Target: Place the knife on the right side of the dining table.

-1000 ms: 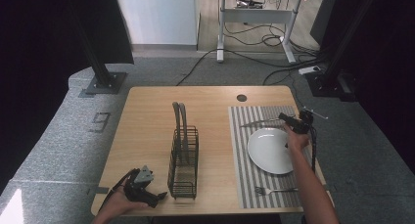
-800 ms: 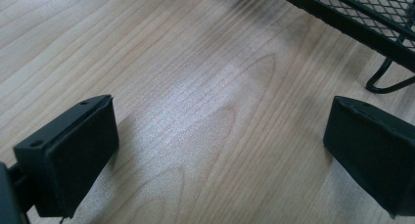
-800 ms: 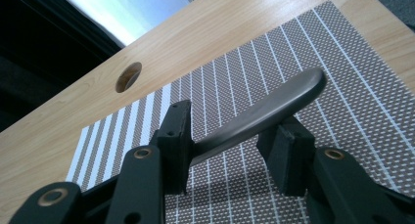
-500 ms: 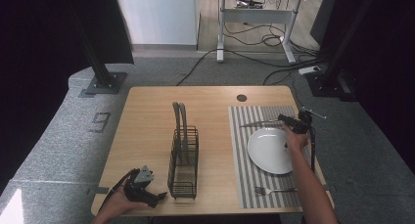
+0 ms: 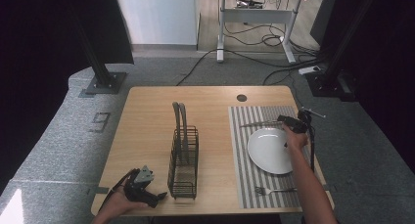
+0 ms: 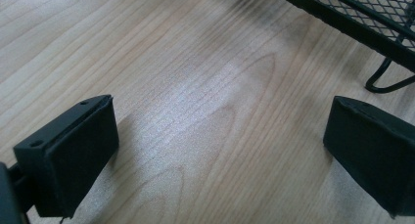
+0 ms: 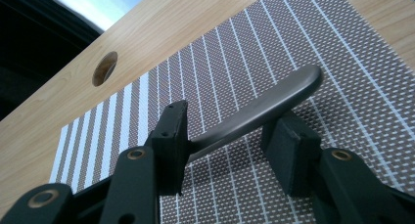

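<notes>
A grey table knife (image 5: 259,123) lies on the striped placemat (image 5: 240,150), just beyond a white plate (image 5: 270,149). My right gripper (image 5: 283,120) is at the knife's handle end. In the right gripper view the handle (image 7: 264,106) runs slantwise between the jaws of that gripper (image 7: 227,136). The left jaw touches it, the right jaw stands a little apart, and the gripper is open around it. My left gripper (image 5: 159,197) rests open at the table's front left, beside the black wire rack (image 5: 183,160). Bare wood lies between its fingers (image 6: 220,136).
A fork (image 5: 274,190) lies on the mat near the front edge. Two grey utensils stand upright in the rack. A round cable hole (image 5: 242,98) sits at the back of the table. The rack's foot (image 6: 386,79) is close to my left gripper.
</notes>
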### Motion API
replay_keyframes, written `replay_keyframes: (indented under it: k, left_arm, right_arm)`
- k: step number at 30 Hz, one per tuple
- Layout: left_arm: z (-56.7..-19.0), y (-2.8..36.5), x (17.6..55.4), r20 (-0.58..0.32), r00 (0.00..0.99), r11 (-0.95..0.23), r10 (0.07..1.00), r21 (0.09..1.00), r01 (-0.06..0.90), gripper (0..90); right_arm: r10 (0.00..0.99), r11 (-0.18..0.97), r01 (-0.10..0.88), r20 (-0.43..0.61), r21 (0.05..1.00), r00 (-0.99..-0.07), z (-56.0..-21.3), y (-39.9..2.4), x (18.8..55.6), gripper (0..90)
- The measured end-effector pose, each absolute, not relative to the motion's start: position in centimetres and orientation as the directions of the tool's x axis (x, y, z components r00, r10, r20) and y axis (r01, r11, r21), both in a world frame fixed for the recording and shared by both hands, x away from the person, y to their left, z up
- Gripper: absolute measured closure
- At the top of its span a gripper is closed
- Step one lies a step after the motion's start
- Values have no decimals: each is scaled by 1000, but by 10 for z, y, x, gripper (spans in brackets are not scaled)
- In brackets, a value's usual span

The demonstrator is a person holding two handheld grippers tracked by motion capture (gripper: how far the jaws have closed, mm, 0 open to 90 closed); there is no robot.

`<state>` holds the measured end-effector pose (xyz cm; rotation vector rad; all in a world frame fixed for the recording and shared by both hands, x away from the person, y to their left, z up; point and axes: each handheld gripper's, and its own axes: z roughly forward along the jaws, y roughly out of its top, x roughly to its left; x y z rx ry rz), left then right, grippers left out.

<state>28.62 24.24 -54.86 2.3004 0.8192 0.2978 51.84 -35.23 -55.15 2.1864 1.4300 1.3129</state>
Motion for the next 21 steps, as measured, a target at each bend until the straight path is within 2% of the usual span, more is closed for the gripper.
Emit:
replay_keyframes:
  k: [15, 19, 21]
  left_arm:
    - [-549, 242, 286, -9, 779, -581, 627, 661, 475, 0]
    - [-549, 242, 286, -9, 779, -582, 626, 661, 475, 0]
    - [-548, 242, 286, -9, 780, -582, 626, 660, 475, 0]
  right_arm:
    - [805, -519, 623, 580, 585, 126, -548, -355, 517, 502]
    - [835, -473, 622, 542, 624, 92, -544, -353, 515, 502]
    - [861, -424, 617, 507, 663, 46, -537, -350, 514, 500]
